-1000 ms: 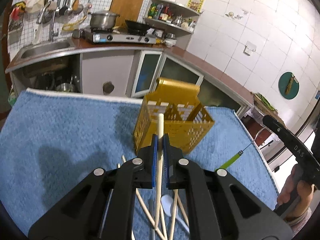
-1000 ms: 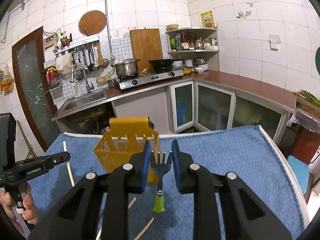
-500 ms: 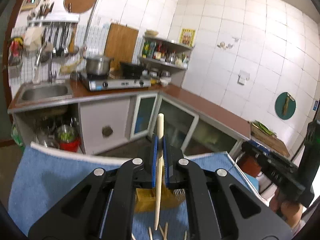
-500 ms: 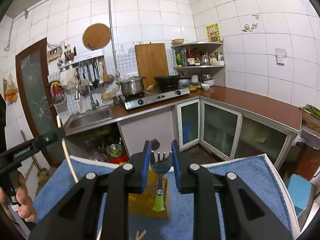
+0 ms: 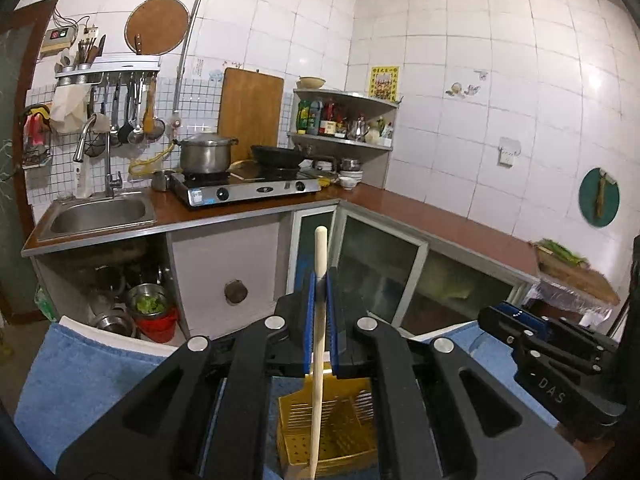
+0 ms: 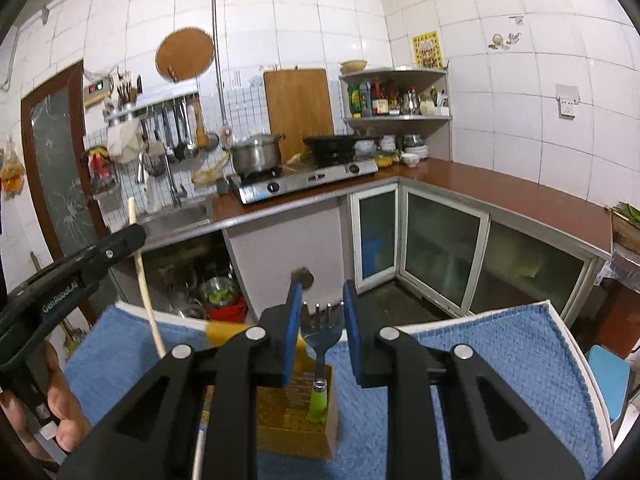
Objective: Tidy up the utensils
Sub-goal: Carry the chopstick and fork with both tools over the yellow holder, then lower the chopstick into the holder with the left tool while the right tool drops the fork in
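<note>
My left gripper point(image 5: 320, 280) is shut on a pale wooden chopstick point(image 5: 318, 360) that stands nearly upright. Its lower end hangs over the yellow slotted utensil basket point(image 5: 344, 428) on the blue mat point(image 5: 80, 368). My right gripper point(image 6: 322, 292) is shut on a fork point(image 6: 322, 334) with a green handle, tines up and handle pointing down into the basket point(image 6: 288, 412). In the right wrist view the left gripper point(image 6: 134, 236) and its chopstick point(image 6: 144, 280) show at the left, held by a hand point(image 6: 60, 408). The right gripper point(image 5: 496, 316) shows at the right of the left wrist view.
The blue mat point(image 6: 500, 360) covers the table, whose far edge faces the kitchen counter. Beyond it are a sink point(image 5: 100, 212), a gas stove point(image 5: 244, 190) with a pot, and glass-door cabinets point(image 5: 380, 272). Another pale stick point(image 6: 198, 456) lies on the mat by the basket.
Both grippers rose and moved forward with the chopstick and the fork. The basket slid from mid-view to low in both views, under the fingers. The loose utensils on the mat dropped out of sight.
</note>
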Demonstrator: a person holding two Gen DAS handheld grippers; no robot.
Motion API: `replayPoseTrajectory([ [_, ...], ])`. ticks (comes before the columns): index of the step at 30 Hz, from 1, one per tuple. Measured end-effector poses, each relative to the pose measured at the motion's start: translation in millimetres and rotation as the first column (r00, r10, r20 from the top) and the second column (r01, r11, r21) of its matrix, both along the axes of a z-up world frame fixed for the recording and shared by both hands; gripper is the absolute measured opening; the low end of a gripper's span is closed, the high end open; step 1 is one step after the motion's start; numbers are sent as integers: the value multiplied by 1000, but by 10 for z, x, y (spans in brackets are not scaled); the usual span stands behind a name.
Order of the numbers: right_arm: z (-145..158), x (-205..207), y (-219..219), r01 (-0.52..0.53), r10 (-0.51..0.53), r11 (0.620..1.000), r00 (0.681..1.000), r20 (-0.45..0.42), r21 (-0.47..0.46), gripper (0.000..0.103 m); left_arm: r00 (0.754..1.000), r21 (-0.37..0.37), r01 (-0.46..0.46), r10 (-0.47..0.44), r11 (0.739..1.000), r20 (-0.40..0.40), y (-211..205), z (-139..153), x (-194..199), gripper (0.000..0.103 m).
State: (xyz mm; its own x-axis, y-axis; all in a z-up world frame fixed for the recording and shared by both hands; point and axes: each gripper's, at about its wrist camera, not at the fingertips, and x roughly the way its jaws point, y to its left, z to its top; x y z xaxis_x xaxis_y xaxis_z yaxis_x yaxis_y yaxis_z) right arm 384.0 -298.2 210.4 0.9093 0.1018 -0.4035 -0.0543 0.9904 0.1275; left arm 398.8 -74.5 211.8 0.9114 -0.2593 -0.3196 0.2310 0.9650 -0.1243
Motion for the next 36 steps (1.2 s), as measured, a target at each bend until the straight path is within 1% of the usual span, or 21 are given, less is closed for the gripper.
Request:
replayPoseTrajectory([
  [2,-139,57,-3,-6,6,1000,1000,-19,-2,22,1000,-1,-5,5,1000,-9,17,-108,74,4],
  [4,-234,82,3,-11,11,1000,1000,-28,1,22,999,-33,0,-1,999,-32,64,-132,121,4],
  [5,-262,92,-5,-13,13,1000,999,-30,5,22,1000,-52,8,-10,999,-29,96,-79,110,4],
  [7,-280,105,3,-18,18,1000,999,-28,3,22,1000,-57,11,-12,998,-9,114,37,85,4],
  [8,-276,111,11,-19,19,1000,1000,-24,2,22,1000,-55,8,-8,998,12,123,142,51,4],
  [13,-179,99,62,-30,30,1000,1000,-3,-1,22,995,-66,-2,8,998,97,121,433,-66,4],
  [15,-139,79,77,-29,29,1000,1000,8,-10,22,988,-73,-17,28,997,153,108,522,-81,4],
  [16,-136,64,71,-27,27,1000,1000,12,-11,22,982,-50,-41,50,998,183,70,546,-68,4],
  [17,-135,54,69,-22,22,1000,1000,16,-13,22,979,-35,-55,60,998,194,38,538,-50,4],
  [19,-146,51,77,-17,17,1000,1000,18,-20,22,980,-12,-59,61,998,188,-46,446,40,4],
  [24,-226,78,97,-10,11,999,1000,22,-36,22,985,-5,-44,44,999,169,-115,140,143,4],
  [26,-273,98,102,-13,13,999,1000,13,-37,22,987,25,-48,44,999,157,-155,20,199,4],
  [28,-338,121,118,-13,14,999,1000,5,-40,22,989,35,-55,50,998,136,-144,-91,236,4],
  [30,-389,150,113,-11,11,999,1000,3,-36,22,992,38,-66,62,997,106,-124,-204,252,4],
  [34,-504,219,103,-5,5,1000,1000,3,-19,22,989,104,-129,120,986,89,-130,-452,240,4],
  [36,-561,230,94,-1,1,1000,1000,12,-15,22,988,114,-149,142,982,69,-122,-537,243,5],
])
